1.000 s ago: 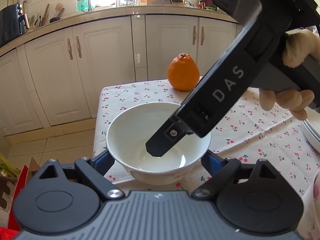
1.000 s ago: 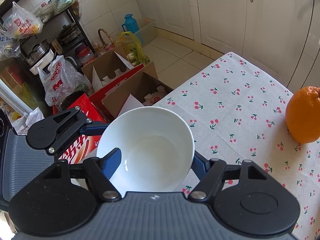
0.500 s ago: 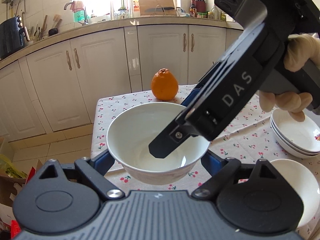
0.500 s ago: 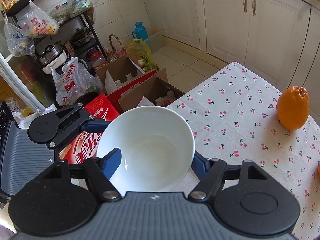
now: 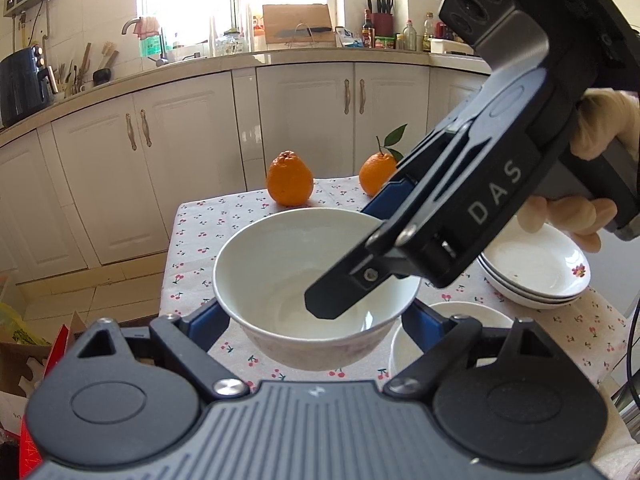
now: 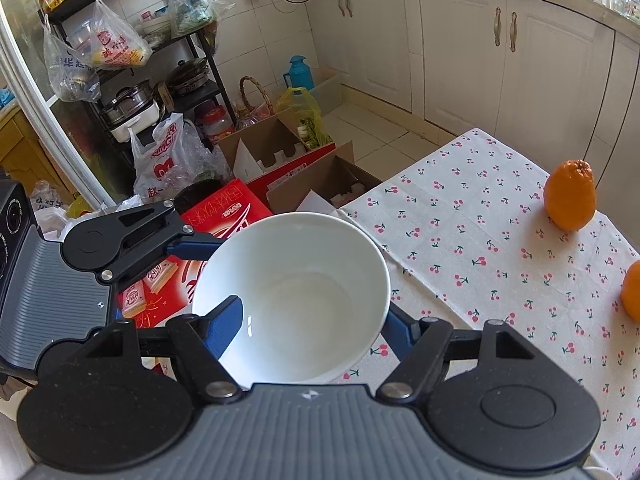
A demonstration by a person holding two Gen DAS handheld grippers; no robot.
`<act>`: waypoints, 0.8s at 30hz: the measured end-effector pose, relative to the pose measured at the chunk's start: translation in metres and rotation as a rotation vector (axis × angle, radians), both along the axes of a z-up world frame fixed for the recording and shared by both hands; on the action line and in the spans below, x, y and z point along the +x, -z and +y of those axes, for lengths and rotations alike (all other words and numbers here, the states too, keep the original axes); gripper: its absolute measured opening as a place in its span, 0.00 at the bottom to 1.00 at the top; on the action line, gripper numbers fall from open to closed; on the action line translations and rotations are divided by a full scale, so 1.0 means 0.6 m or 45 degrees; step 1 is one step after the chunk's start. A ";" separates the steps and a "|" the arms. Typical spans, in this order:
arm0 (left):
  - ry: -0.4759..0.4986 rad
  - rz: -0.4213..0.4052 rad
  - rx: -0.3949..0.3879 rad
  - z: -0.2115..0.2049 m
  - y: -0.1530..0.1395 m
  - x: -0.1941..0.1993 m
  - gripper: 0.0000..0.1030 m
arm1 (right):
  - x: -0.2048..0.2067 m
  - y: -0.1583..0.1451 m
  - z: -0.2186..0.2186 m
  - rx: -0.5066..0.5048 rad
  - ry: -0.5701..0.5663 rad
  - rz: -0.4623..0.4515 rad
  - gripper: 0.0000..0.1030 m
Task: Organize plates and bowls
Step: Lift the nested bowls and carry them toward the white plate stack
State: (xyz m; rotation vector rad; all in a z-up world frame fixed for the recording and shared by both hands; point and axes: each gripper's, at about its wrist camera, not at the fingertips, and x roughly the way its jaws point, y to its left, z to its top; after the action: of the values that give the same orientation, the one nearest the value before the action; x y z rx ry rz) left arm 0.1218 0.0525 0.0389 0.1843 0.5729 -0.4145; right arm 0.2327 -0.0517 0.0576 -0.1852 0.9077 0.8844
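Observation:
A white bowl (image 5: 296, 280) hangs in the air above the table, held from two sides. My left gripper (image 5: 316, 316) has one blue finger against each side of the bowl's outer wall. My right gripper (image 6: 308, 320) is shut on the bowl's rim (image 6: 292, 292), one finger inside and one outside; it also shows in the left wrist view (image 5: 400, 248), coming in from the right. A second white bowl (image 5: 476, 312) sits on the table under and right of the held one. A stack of white plates (image 5: 536, 268) lies at the right.
The table has a cherry-print cloth (image 6: 472, 216). Two oranges (image 5: 290, 178) (image 5: 376, 178) sit at its far edge. White cabinets (image 5: 304, 120) stand behind. Cardboard boxes and bags (image 6: 280, 152) crowd the floor left of the table.
Both grippers have lifted the bowl and moved it right. The second orange, the plate stack and the second bowl have come into the left wrist view.

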 end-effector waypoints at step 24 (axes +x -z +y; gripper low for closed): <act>0.146 0.071 0.002 -0.083 0.019 -0.045 0.89 | -0.081 0.029 -0.108 0.035 0.114 0.025 0.77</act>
State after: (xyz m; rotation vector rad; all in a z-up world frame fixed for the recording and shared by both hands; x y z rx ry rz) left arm 0.0945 0.0030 0.0274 0.2085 0.6196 -0.5319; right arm 0.1842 -0.1166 0.0402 -0.1114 0.9145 0.8167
